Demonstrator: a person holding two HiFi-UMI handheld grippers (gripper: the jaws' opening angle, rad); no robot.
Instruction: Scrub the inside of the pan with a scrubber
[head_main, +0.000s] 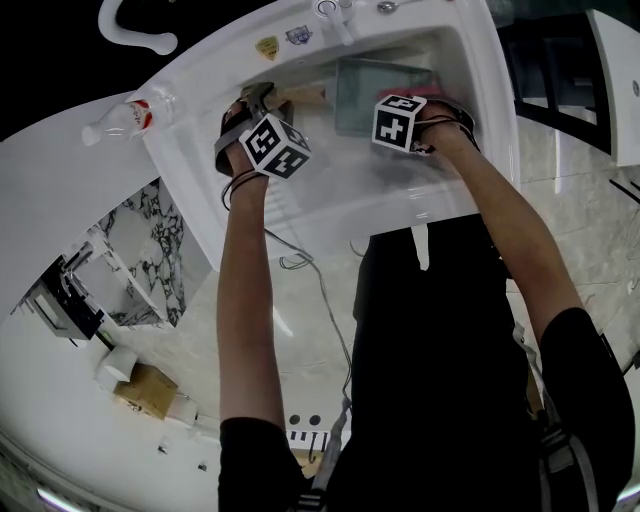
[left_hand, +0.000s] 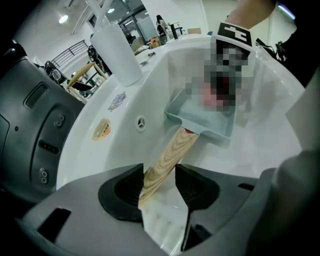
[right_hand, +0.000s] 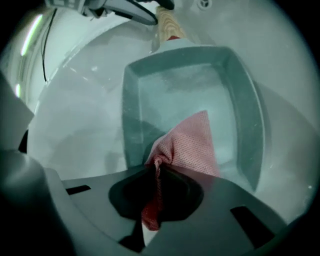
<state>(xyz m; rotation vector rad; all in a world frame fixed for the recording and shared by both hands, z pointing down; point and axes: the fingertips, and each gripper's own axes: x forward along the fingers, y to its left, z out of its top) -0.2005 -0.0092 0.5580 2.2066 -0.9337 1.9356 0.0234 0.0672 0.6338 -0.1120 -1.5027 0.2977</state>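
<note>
item: pan (right_hand: 190, 90). grey-green, rectangular, shallow, with a pale wooden handle (left_hand: 167, 157). location: inside the white sink (head_main: 200, 150), handle pointing to the person's left. the floor of the pan looks wet and cloudy in the right gripper view.

item: scrubber (right_hand: 187, 147). pink mesh cloth, bunched at one end. location: its free part hangs over the near part of the pan's floor, apparently touching it. contact cannot be confirmed.

item: left gripper (left_hand: 157, 175). state: clenched on the end of the wooden handle, which runs between its two jaws. function, as judged: steadying the pan.

item: right gripper (right_hand: 156, 170). state: clamped on the bunched end of the scrubber, with red mesh filling the gap between the jaws. position: over the open pan, pointing down into it.

item: surroundings. a faucet (head_main: 335, 15) at the far rim of the sink, and a plastic bottle (head_main: 125, 118) lying on the counter to the left.

step in hand, as judged: scrubbing the inside of the pan, with the cloth on the near part of the floor.

next move, as judged: press the cloth flat and sweep it toward the far wall and into the corners, with the left grip firm so the pan does not slide or tip.
</note>
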